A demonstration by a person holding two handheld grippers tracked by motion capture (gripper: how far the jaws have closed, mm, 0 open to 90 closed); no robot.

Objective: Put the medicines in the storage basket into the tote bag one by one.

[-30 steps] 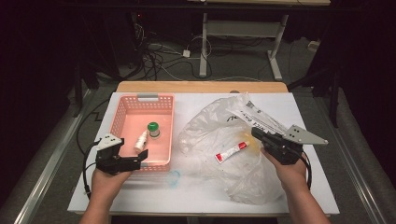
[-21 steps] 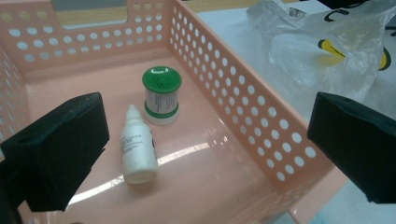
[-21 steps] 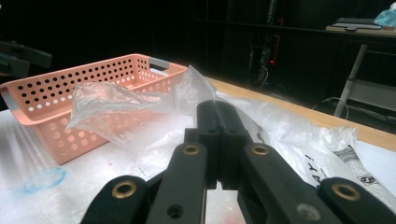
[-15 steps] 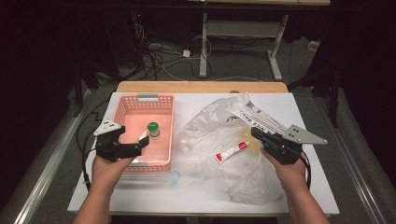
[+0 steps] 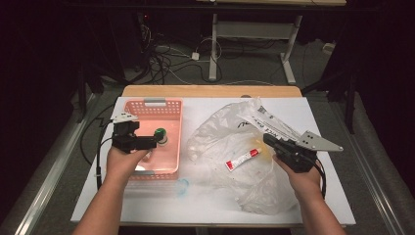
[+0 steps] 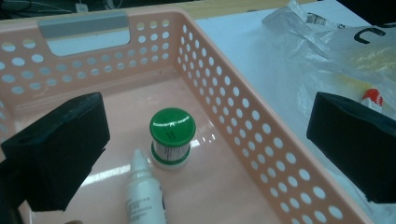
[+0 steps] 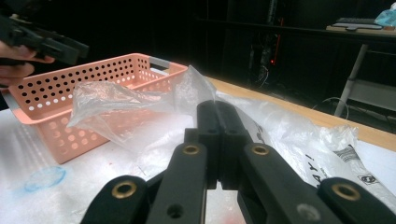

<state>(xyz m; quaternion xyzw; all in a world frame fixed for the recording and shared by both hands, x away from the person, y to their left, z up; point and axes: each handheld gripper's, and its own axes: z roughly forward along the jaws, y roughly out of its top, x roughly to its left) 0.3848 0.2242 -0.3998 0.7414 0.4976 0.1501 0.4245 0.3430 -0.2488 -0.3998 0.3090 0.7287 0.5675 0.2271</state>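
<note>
Since a second ago the left gripper [image 5: 152,142] has travelled from the near-left rim of the pink basket [image 5: 172,166] up and inward, toward 12 o'clock in the high view, and now hangs over the basket interior. Its jaws stand wide apart with nothing between them; the left gripper view shows both pads well clear of the contents. Below them, on the basket floor, stand a green-capped jar [image 6: 172,136], upright, and a white dropper bottle [image 6: 144,193] lying just at the jar's 7 o'clock, the two touching or nearly so. Both sit in the same spots as a second ago. The right gripper [image 5: 268,139] has not shifted: its jaws are pressed together on the thin film of the clear plastic bag [image 5: 230,147], holding the bag's edge raised at about 3 o'clock of the basket. The right gripper view shows a pinch of film rising at the jaw tips [image 7: 215,108]. A red-and-white tube [image 5: 242,159] lies inside the bag, near its middle, at roughly 9 o'clock from the right gripper. Judgement: items appear to be moving from bag to basket; two are in, and the tube is the one left. The empty left gripper would next need to cross toward 3 o'clock into the held-open bag mouth.
</note>
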